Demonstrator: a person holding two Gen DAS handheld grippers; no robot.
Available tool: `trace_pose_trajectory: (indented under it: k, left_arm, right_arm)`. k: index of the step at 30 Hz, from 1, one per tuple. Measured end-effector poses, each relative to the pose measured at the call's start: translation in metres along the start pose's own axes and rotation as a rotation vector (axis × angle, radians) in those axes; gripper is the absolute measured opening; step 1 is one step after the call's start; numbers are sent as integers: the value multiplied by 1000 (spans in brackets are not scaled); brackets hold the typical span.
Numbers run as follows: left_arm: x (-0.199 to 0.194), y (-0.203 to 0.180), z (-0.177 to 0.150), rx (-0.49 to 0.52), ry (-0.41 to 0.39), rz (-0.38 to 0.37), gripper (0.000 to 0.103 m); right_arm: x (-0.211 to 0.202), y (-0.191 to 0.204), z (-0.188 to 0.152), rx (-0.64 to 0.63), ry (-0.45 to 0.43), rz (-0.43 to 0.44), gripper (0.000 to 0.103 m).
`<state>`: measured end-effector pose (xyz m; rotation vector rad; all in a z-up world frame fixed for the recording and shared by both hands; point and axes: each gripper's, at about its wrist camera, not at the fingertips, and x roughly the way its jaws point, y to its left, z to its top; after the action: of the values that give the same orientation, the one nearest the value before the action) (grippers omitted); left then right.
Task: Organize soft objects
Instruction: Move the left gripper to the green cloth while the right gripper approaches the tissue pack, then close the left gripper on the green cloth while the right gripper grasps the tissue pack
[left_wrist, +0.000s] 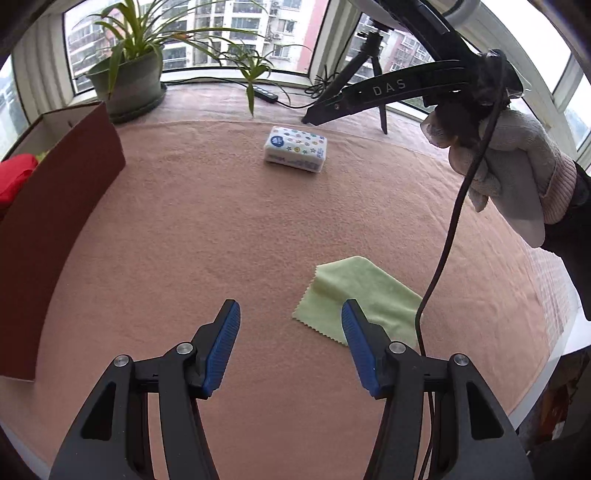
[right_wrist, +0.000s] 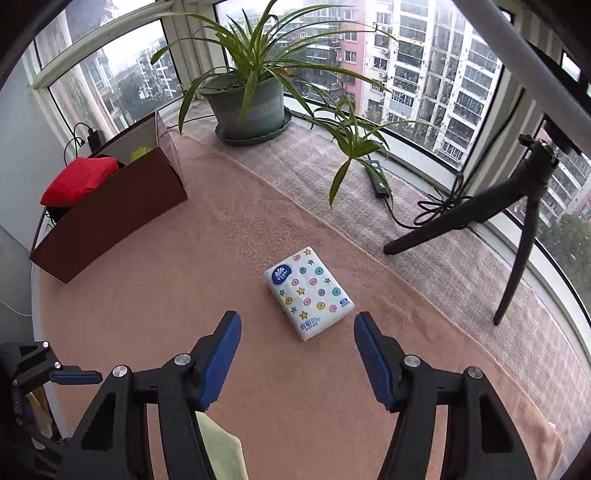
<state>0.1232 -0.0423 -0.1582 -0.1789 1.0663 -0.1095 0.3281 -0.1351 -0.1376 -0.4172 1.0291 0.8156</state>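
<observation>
1. Table cover (right_wrist: 207, 280): pink fleece, round-edged, spread across my whole work surface. Broad bare stretch in the middle, so I have free room to travel between items.

2. Brown box (right_wrist: 110, 218): far left, at the cloth's edge, top open. A red soft item (right_wrist: 79, 181) already sits inside, with something yellow-green behind it that I cannot identify. I judge sorting as partly done.

3. Potted plant (right_wrist: 247, 99): on the sill strip at the back, its leaves trailing toward the power strip (right_wrist: 377, 177). The tripod (right_wrist: 517, 206) legs stand on the right. Both sit well apart from my items.

4. Green cloth (left_wrist: 358, 299): flat on the cover, near side, zigzag edge toward me. Still out of the box.

5. Tissue pack (right_wrist: 308, 291): white with coloured dots, lying flat near the middle. Still out. By my count 2 items remain.

6. Left gripper (left_wrist: 290, 332): jaws spread, empty, tilted down over bare cover, with the green cloth just beside and partly behind its right finger.

7. Right gripper (right_wrist: 297, 347): jaws spread, pinching nothing, the tissue pack just ahead of the gap. A gloved hand (left_wrist: 513, 173) carries it. The pack looks the likely next pickup, with a clear path left to the box.
</observation>
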Motion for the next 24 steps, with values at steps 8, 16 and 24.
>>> trace_pose_trajectory:
  k: [8, 16, 24]
  left_arm:
    - [-7, 32, -2, -95, -9, 35, 57]
    - [-11, 46, 0, -136, -22, 31, 57]
    - [-8, 34, 2, -103, -19, -6, 57]
  right_arm:
    - [62, 17, 47, -76, 100, -14, 37]
    - [111, 25, 58, -168, 198, -117, 37]
    - [95, -3, 32, -80, 223, -111, 37]
